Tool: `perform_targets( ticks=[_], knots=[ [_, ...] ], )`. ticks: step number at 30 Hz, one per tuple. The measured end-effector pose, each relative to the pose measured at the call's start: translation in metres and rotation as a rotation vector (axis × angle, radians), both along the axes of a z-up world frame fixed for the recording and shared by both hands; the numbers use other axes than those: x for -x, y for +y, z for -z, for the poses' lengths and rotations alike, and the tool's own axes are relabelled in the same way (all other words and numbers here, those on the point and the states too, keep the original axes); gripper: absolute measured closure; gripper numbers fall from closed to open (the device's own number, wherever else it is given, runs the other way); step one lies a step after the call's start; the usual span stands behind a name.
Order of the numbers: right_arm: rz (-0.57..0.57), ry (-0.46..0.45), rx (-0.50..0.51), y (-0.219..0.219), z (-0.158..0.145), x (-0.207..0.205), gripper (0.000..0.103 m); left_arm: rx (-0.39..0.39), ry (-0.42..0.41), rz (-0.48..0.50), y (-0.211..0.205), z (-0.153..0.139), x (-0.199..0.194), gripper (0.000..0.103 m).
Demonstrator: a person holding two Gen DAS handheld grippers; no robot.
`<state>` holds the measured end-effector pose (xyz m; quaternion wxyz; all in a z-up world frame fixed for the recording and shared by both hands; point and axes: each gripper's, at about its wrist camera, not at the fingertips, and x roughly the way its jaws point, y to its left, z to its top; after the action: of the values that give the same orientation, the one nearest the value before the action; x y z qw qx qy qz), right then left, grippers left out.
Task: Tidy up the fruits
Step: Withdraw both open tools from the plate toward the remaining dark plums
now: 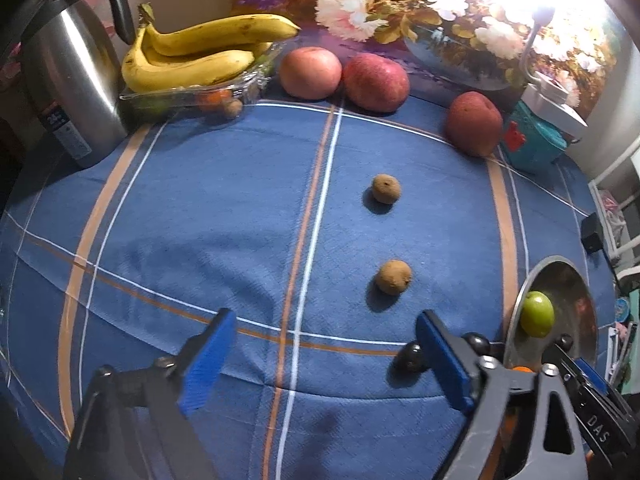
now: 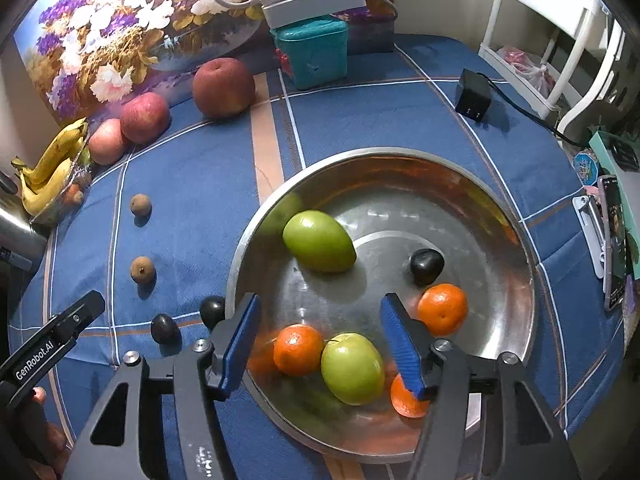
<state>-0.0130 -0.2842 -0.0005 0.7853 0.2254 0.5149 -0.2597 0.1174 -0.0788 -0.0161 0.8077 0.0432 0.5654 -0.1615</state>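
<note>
A steel bowl [image 2: 400, 156] holds two green fruits [image 2: 320, 246] [image 2: 352, 368], three oranges [image 2: 298, 350] [image 2: 442, 308] [image 2: 404, 400] and a dark plum [image 2: 426, 266]. My right gripper [image 2: 320, 332] hangs open over the bowl, and its pads touch none of the fruit. On the blue cloth lie two brown longans [image 1: 386, 188] [image 1: 394, 276] and two dark plums [image 2: 212, 310] [image 2: 164, 328]. My left gripper [image 1: 324, 344] stands open and empty over the cloth, with one plum [image 1: 410, 356] just beside its right finger.
At the back stand three red apples [image 1: 310, 72] [image 1: 376, 82] [image 1: 474, 124], bananas [image 1: 200, 56] on a clear tray and a steel kettle [image 1: 68, 80]. A teal box [image 2: 312, 52] and a black adapter [image 2: 472, 96] sit at the back right. A phone [image 2: 614, 240] lies at the right edge.
</note>
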Motion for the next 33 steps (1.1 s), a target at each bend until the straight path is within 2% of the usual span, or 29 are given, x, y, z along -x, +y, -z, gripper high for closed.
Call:
perform_targets(
  ticks=[4, 7, 19, 20, 21, 23, 33],
  knots=[
    [0.001, 0.003, -0.008, -0.0004, 0.0031, -0.0015, 0.031, -0.011, -0.003, -0.016, 0.004, 0.0028, -0.0024, 0.002],
    [-0.002, 0.006, -0.007, 0.0001, 0.0047, -0.003, 0.024, -0.018, -0.007, -0.019, 0.0054, 0.0041, -0.0033, 0.0],
    [-0.012, -0.013, 0.001, 0.0035, 0.0048, -0.0054, 0.02, -0.012, -0.017, 0.005, 0.0025, 0.005, -0.0034, 0.0],
    [-0.013, -0.015, 0.007, 0.0038, 0.0046, -0.0053, 0.018, -0.012, -0.018, 0.007, 0.002, 0.0052, -0.0036, 0.0],
    [-0.013, -0.016, 0.011, 0.0041, 0.0046, -0.0053, 0.007, -0.012, -0.018, 0.008, 0.0015, 0.0055, -0.0035, 0.0],
    [-0.013, -0.023, 0.016, 0.0045, 0.0041, -0.0048, 0.002, -0.012, -0.017, 0.012, 0.0, 0.0064, -0.0034, 0.0],
    [-0.007, -0.045, -0.014, 0.0032, 0.0041, -0.0028, 0.002, -0.017, -0.018, 0.016, -0.0037, 0.0098, -0.0057, 0.0]
  ],
)
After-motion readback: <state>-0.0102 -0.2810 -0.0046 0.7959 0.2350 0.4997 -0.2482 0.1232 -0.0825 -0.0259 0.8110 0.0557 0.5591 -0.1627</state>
